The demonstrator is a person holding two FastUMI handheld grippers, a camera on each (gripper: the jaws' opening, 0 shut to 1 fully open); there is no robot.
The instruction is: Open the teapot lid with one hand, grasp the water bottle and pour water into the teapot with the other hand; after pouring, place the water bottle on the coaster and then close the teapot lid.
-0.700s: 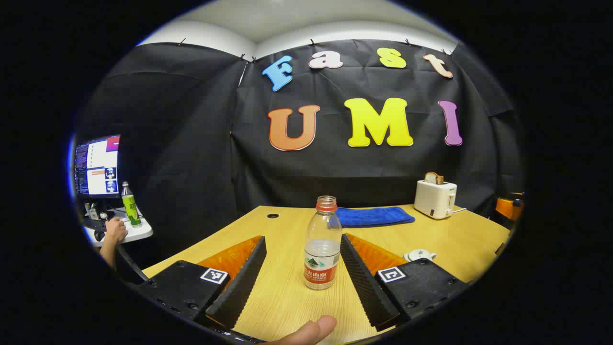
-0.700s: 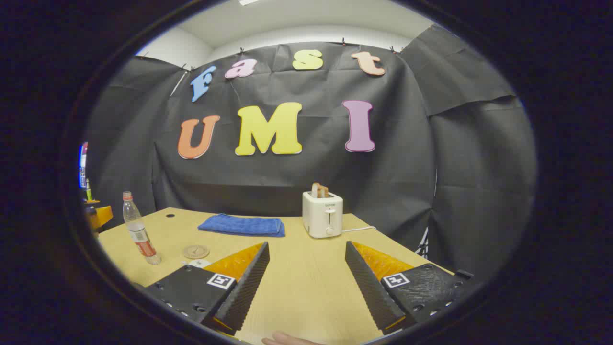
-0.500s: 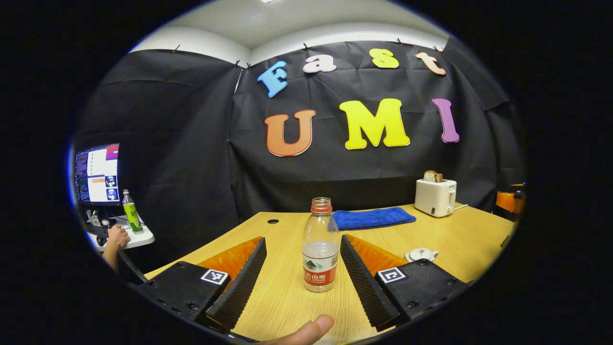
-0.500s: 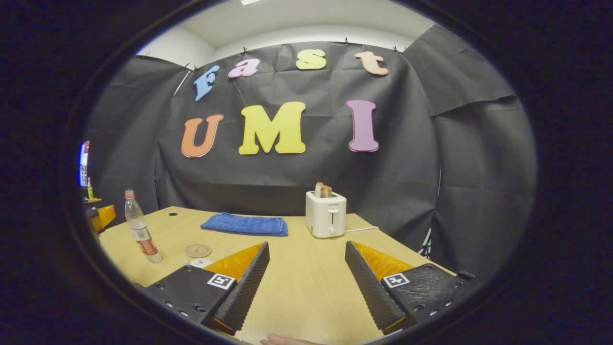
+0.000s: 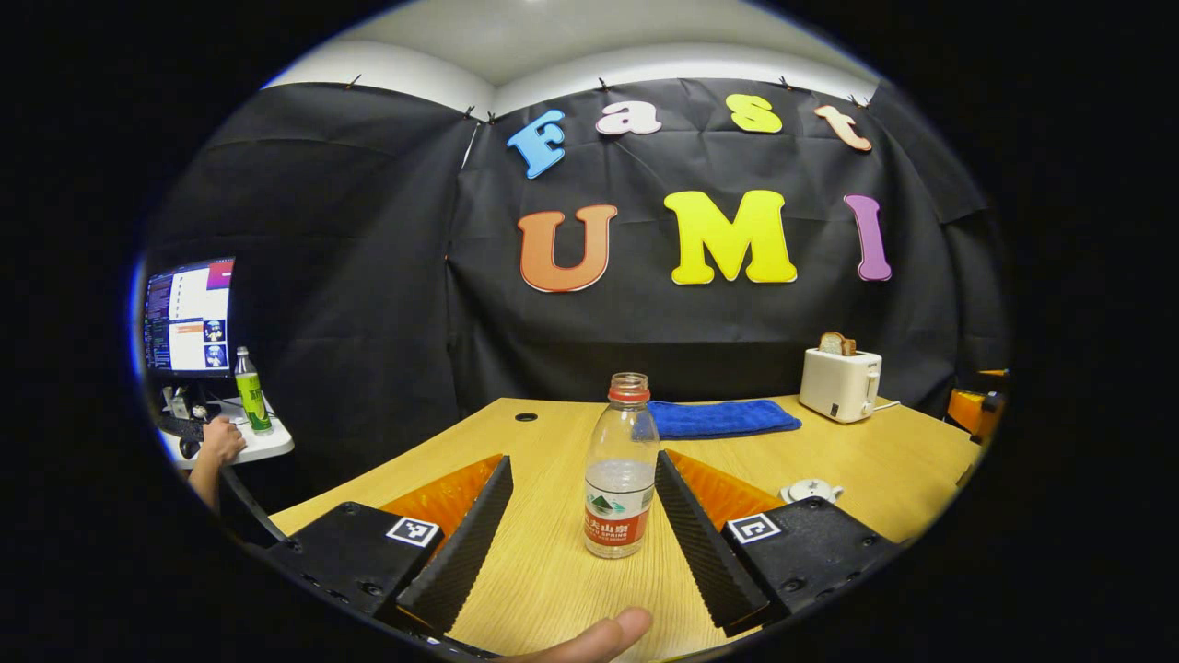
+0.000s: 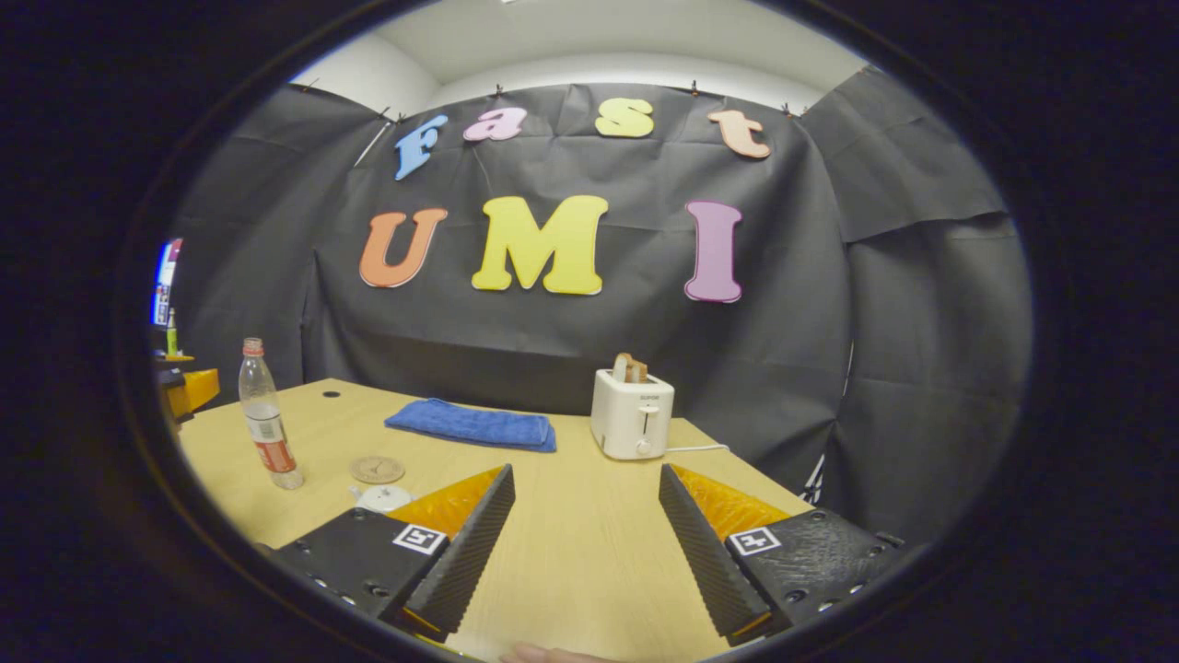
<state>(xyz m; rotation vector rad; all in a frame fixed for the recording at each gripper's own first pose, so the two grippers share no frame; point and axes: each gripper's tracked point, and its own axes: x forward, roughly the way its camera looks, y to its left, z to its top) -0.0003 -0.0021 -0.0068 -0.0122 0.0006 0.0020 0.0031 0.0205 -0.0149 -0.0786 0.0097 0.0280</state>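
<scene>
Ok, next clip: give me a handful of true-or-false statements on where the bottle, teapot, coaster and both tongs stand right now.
1. The clear plastic water bottle with the red label stands upright on the light wooden table between the open left tongs. True.
2. The left tongs are already clamped on the bottle. False: a gap shows on each side of it.
3. The bottle sits on the round tan coaster. False: it stands on bare wood beside the coaster.
4. The small white teapot has its lid on. True.
5. The right tongs hold the teapot lid. False: they are open and hold nothing.
6. A folded blue cloth lies to the left of the white toaster in the right gripper view. True.
</scene>
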